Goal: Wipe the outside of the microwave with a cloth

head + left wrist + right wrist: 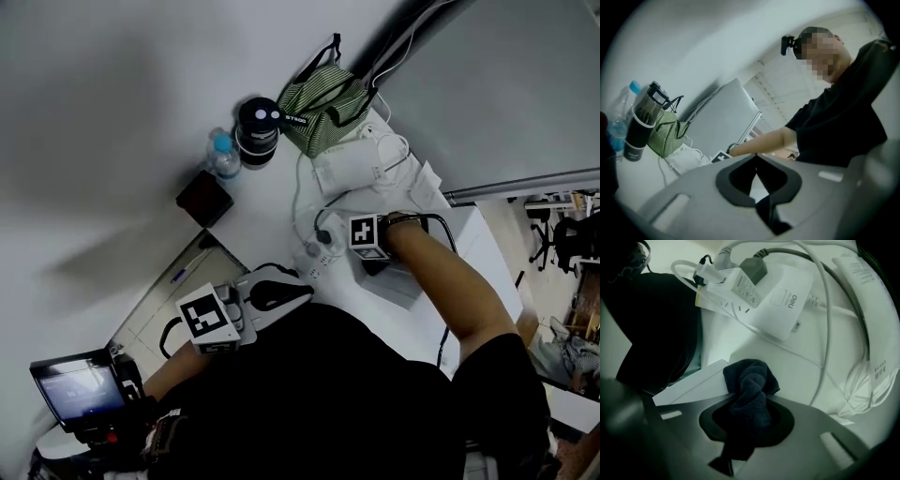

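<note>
**Operator:** Which tool has the cloth [751, 380]?
**Manual:** Your right tool [746, 414] grips it, near the surface [792, 369], power strip [780, 301] ahead. Your left tool [755, 159] is closed, empty, farther back. No microwave is identifiable.

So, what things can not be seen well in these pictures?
- Microwave: cannot be identified in any view.
- Right tongs: head view, hidden under marker cube.
- Cloth: size unknown, bunched in the right tongs.
- Screen: head view, content blurred, too small.
</note>
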Available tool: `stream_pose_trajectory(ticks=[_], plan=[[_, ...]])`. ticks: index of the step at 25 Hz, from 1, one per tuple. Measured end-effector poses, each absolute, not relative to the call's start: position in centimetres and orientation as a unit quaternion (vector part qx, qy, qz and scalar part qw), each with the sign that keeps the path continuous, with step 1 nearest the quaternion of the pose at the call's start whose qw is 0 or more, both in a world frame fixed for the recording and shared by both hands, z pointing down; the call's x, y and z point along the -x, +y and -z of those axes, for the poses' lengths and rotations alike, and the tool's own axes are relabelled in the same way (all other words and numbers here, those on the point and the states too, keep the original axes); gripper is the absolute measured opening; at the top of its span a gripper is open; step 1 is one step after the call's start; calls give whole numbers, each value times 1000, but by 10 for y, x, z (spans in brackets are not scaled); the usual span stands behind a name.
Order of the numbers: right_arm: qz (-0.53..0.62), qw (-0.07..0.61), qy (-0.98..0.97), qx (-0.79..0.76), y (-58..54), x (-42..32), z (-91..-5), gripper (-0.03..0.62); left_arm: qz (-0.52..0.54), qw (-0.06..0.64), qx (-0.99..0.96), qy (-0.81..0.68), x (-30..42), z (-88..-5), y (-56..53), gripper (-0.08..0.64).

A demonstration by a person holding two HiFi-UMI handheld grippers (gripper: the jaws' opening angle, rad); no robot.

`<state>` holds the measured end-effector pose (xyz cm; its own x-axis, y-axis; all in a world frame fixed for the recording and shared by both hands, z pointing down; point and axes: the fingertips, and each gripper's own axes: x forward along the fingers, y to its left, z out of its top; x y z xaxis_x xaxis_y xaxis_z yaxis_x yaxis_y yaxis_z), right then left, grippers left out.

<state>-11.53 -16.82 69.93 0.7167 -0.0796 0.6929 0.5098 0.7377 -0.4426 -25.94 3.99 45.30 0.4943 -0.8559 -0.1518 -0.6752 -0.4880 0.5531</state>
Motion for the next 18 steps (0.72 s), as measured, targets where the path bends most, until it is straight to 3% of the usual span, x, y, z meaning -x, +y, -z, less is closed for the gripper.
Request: stream_pose_trajectory(ticks=[10,18], plan=[[158,808,-429,371,-124,120,-508,67,203,184,-898,-345,232,-424,6,3],[167,830,-387,364,-83,104,-549,69,202,196,-909,-309,216,-416,8,3]])
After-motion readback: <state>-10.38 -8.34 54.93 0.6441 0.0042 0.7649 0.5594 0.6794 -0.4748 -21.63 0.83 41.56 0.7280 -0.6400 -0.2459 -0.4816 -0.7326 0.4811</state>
